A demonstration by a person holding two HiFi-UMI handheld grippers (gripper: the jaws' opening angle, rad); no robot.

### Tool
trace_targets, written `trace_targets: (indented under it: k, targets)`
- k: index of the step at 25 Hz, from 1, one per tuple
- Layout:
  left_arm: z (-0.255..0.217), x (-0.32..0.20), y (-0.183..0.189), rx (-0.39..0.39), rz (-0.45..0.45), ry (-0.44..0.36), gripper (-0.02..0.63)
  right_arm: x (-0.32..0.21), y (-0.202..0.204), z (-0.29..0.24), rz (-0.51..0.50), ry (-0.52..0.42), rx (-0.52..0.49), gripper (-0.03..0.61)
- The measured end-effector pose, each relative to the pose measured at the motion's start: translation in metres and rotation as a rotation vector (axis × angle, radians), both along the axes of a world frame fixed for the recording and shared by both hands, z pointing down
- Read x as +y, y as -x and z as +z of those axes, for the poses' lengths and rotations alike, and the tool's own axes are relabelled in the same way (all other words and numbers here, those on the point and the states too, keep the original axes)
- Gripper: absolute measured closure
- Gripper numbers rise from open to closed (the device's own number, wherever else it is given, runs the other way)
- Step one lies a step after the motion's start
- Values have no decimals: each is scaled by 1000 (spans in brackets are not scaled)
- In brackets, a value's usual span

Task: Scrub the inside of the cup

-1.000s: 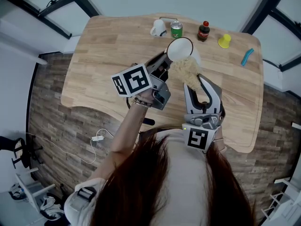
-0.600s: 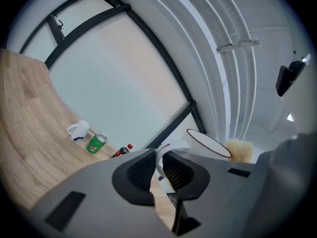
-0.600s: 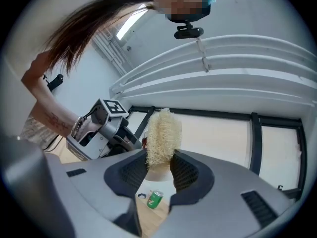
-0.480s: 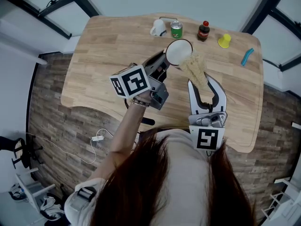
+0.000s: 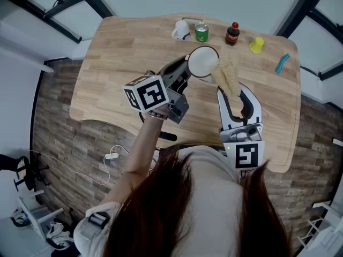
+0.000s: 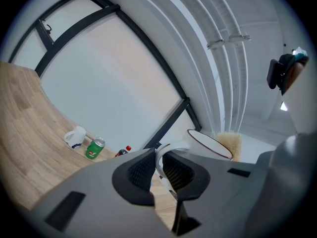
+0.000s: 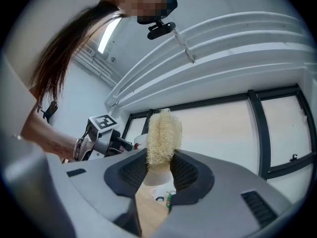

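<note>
A white cup (image 5: 201, 62) with a dark red rim is held up above the table, its mouth facing me. My left gripper (image 5: 181, 75) is shut on its handle (image 6: 166, 151), and the cup's rim (image 6: 210, 144) shows past the jaws. My right gripper (image 5: 234, 92) is shut on a pale yellow loofah scrubber (image 5: 227, 77). The scrubber (image 7: 163, 137) stands up between the jaws. Its tip meets the right side of the cup's rim, and the scrubber (image 6: 231, 144) shows just behind that rim. How far it reaches inside I cannot tell.
Along the far edge of the wooden table (image 5: 123, 63) stand a white mug (image 5: 180, 32), a green can (image 5: 201, 33), a dark soda bottle (image 5: 232, 35) and a yellow cup (image 5: 256, 45). A blue object (image 5: 282, 64) lies at the right edge. Dark window frames lie beyond.
My right gripper has swung the scrubber up and to the right, from below the cup to its right rim. The cup and left gripper have barely shifted.
</note>
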State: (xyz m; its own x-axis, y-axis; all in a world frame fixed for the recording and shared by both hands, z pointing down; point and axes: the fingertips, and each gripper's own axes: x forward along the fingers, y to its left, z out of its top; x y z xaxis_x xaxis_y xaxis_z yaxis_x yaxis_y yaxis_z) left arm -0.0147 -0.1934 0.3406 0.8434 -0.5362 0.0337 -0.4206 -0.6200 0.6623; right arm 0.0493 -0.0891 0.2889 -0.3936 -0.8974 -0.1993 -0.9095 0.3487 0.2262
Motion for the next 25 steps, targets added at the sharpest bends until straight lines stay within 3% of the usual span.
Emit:
trace_targets:
  k: [6,15,25]
  targets:
    - [-3,5,1,0,54,-46,567,2,-1,-2,-80,35,-110,434]
    - [-14,11,9,2,138,-134,568,9,8,-4,-306,156,-292,434]
    - [-22,17,13,31,196,-170,568,13,13,-7,-428,219,-355,434]
